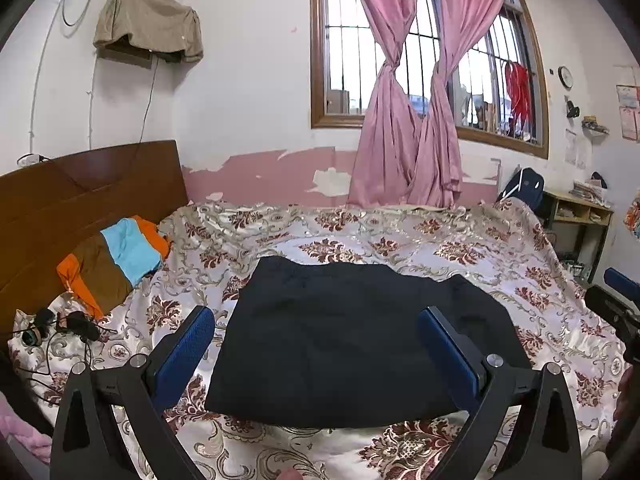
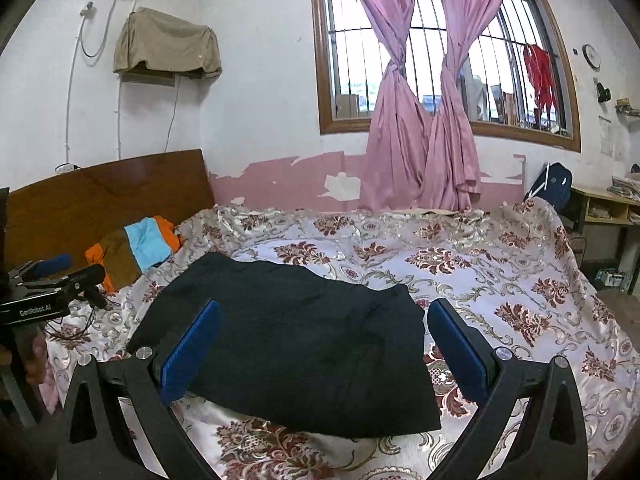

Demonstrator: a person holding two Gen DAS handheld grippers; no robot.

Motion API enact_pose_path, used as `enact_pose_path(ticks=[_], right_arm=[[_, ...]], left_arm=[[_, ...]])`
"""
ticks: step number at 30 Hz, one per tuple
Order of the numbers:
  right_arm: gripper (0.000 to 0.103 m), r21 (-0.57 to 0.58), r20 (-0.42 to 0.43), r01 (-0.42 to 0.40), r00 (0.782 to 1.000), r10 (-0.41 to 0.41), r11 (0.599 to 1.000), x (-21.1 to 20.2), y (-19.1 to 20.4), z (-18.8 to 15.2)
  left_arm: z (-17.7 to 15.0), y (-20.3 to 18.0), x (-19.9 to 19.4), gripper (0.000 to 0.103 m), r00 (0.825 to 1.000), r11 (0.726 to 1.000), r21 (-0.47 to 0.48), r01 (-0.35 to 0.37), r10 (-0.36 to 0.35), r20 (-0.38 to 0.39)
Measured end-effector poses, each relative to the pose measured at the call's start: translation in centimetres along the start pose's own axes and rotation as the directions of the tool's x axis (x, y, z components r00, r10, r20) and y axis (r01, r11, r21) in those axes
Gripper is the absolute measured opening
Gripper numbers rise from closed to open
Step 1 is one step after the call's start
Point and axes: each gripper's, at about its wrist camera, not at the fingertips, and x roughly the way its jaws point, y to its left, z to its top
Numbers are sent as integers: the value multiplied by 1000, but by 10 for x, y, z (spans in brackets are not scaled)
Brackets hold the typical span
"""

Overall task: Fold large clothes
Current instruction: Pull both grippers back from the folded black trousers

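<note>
Looking along my left hand-held gripper, I see its two blue pads spread wide with nothing gripped between them; the folded black garment lies flat on the bed just ahead of and below the fingertips, spanning the gap between them without touching either pad. My right hand-held gripper stands just as wide and holds nothing, with the same garment ahead of it and reaching off to its left. Each hand-held gripper shows at the edge of the other's view, so they sit side by side. Farther ahead and to the left of both, a bundle of orange, brown and light blue clothes rests against the wooden headboard. Beyond the bed, pink curtains hang knotted at the barred window.
</note>
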Motion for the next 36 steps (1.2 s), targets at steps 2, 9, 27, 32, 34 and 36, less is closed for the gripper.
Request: enact_pose_path(ticks=[2,9,27,32,34,36], right_arm=[[101,2,18,-3,1000,3,1000,-10,3,-3],[102,11,78,3,997,-4,1000,-40,8,-12],[102,18,147,19,989,-22,1000,-82,27,-55],[102,39,151,18,988,-23,999,-86,33,-66],[102,45,145,9,989,-15,999,-86,34,-71],[102,47,136,9,991,-15,999,-85,37,-77]], left_arm=[[-2,-1,-9,102,1000,1000,1,7,-7,19],[-12,-13,-41,103,995,999,31,7,-11,101],[-72,-8,-85,103,990,1000,-14,12,-10,139],[-82,-3,-88,103,992,1000,-19,-3,6,126],[-88,-2,-89,103,993,1000,-12,-20,21,120],[-94,-2,-89,103,993,999,-8,-31,32,115]])
